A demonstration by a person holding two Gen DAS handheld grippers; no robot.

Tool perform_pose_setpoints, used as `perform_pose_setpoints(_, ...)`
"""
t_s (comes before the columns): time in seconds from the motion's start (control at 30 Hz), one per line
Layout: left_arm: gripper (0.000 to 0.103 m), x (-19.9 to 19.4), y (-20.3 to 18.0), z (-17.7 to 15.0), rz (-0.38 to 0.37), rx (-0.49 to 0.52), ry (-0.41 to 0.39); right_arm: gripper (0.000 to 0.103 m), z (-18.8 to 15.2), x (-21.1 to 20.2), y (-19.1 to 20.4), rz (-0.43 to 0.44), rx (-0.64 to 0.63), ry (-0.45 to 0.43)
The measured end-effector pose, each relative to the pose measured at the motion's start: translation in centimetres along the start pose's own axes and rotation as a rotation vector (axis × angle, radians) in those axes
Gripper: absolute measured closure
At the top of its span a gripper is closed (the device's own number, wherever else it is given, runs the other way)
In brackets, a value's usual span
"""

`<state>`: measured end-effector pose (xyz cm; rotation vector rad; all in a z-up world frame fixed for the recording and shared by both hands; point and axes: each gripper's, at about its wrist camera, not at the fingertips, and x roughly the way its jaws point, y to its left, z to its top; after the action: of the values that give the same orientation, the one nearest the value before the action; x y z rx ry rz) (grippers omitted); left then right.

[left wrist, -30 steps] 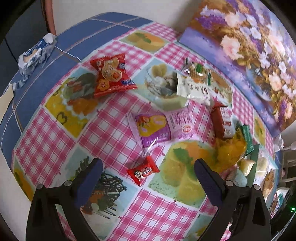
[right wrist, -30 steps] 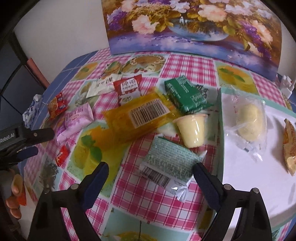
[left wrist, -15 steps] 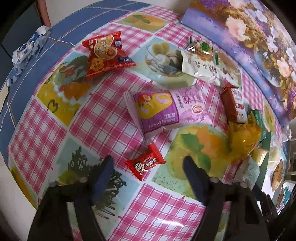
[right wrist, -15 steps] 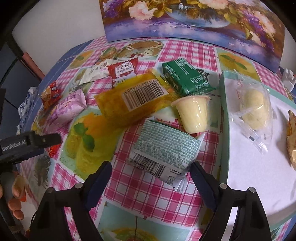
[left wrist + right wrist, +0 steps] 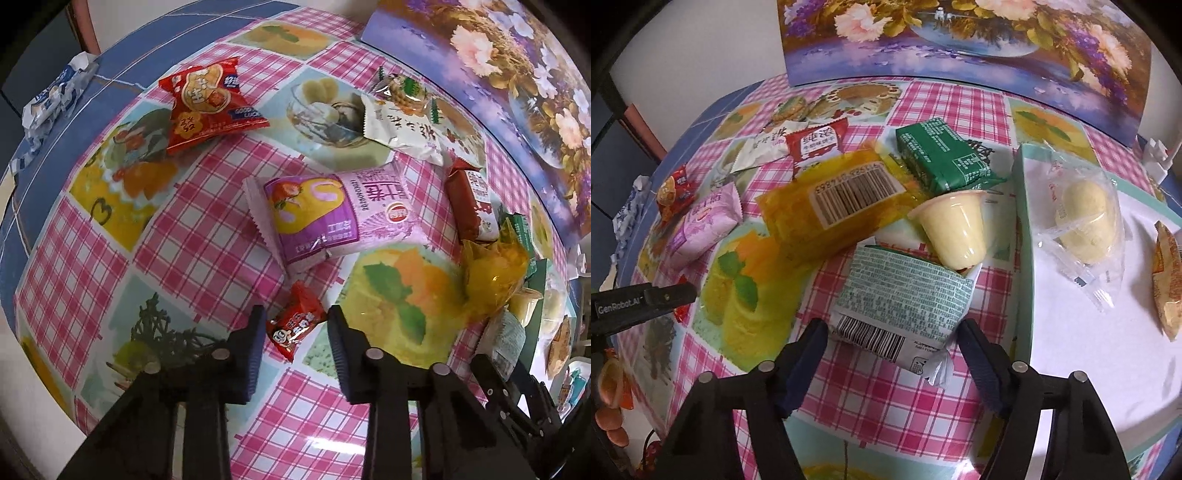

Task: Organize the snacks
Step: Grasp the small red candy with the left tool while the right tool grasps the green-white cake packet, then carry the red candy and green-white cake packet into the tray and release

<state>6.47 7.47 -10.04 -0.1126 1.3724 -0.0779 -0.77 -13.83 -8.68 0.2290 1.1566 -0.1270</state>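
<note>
Left wrist view looks steeply down on the left gripper [image 5: 295,328], whose jaws are closing on a small red candy packet [image 5: 295,322] lying between them near the table's near edge; the pads look to be touching its ends, though a firm clamp is not certain. Coming from above probably suits so flat a wrapper. In the right wrist view the right gripper [image 5: 892,341] is closing too, its jaws either side of a pale green wrapped snack [image 5: 905,302], not yet pressing it. That packet lies just beside the rim of a white tray [image 5: 1021,236] at the table's right edge, where a clear-wrapped yellow bun [image 5: 1084,218] already rests, so the tray seems the sorting place. A pink-checked tablecloth [image 5: 207,236] printed with dessert pictures covers the round table, snacks scattered across its middle, and a flower painting [image 5: 960,40] leans against the wall at the far edge
</note>
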Motion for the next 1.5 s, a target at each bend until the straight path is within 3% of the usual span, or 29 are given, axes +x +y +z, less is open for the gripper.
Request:
perform_pose_setpoints(0.37,0.074,-1.0,-1.7,-0.1,-0.036,0.022,-0.014,0.035,0.0,-0.3,-0.5,-0.014,0.038,-0.012)
perform_pose_setpoints(0.67,0.075,-2.3,-3.3,0.2,-0.083,0.032,-0.037,0.036,0.3,-1.3,-2.3,0.042,0.117,-0.028)
perform_pose_setpoints(1.0,0.075,-3.9,-2.9,0.5,-0.151,0.035,-0.088,0.036,1.2,-4.7,-2.8,0.078,0.168,-0.106)
perform_pose_setpoints(1.3,0.075,-6.7,-4.5,-0.3,-0.182,0.111,-0.151,0.036,1.3,-7.0,-3.8,0.030,0.192,-0.148)
perform_pose_setpoints(1.5,0.075,-8.3,-7.5,-1.5,-0.217,0.191,-0.189,0.036,0.8,-8.3,-7.0,-0.041,0.296,-0.153)
